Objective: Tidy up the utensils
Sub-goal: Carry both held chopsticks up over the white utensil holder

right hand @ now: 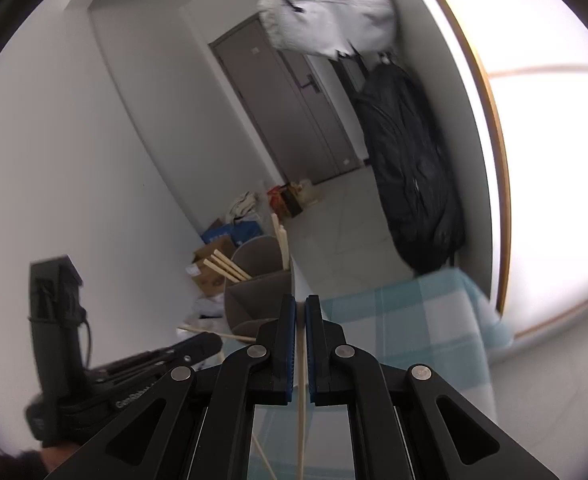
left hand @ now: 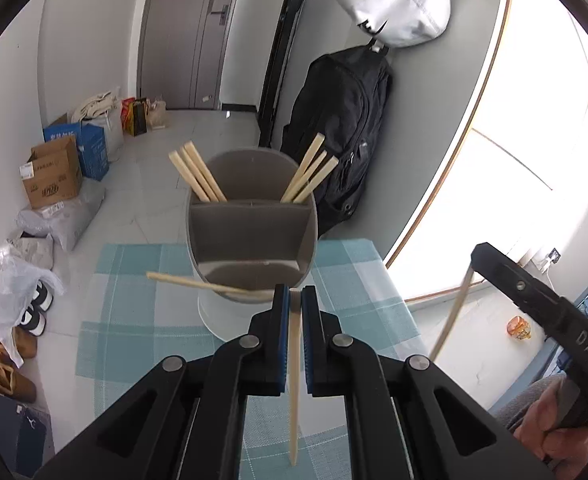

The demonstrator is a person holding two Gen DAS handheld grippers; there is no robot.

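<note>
Seen from two wrist cameras above a worktop (left hand: 141,340) under a blue-and-white checked cloth. At far left on the floor: shoes (left hand: 33,312), bags, cardboard boxes (left hand: 51,176). Next, resting across the near rim of the holder (left hand: 249,224), one loose chopstick (left hand: 197,283), lying nearly level with its free end out to the left. Holder grey, divided into compartments, standing on the worktop's far part; three chopsticks (left hand: 197,176) leaning left in the rear left compartment, three more (left hand: 310,172) leaning right in the rear right one; front compartment without sticks. Just in front of the holder, left tool (left hand: 295,296) closed tight on a single upright chopstick (left hand: 294,380), blue pads pressing both sides, the stick running down between the jaws toward the cloth. Behind, a black backpack (left hand: 342,136) against the wall, a white bag (left hand: 398,0) hanging above it. At right, right tool (right hand: 300,316) likewise clamped shut on its own thin chopstick (right hand: 302,400), raised beside the holder's right side; a hand (left hand: 550,432) gripping its handle at lower right. Bright window at far right.
</note>
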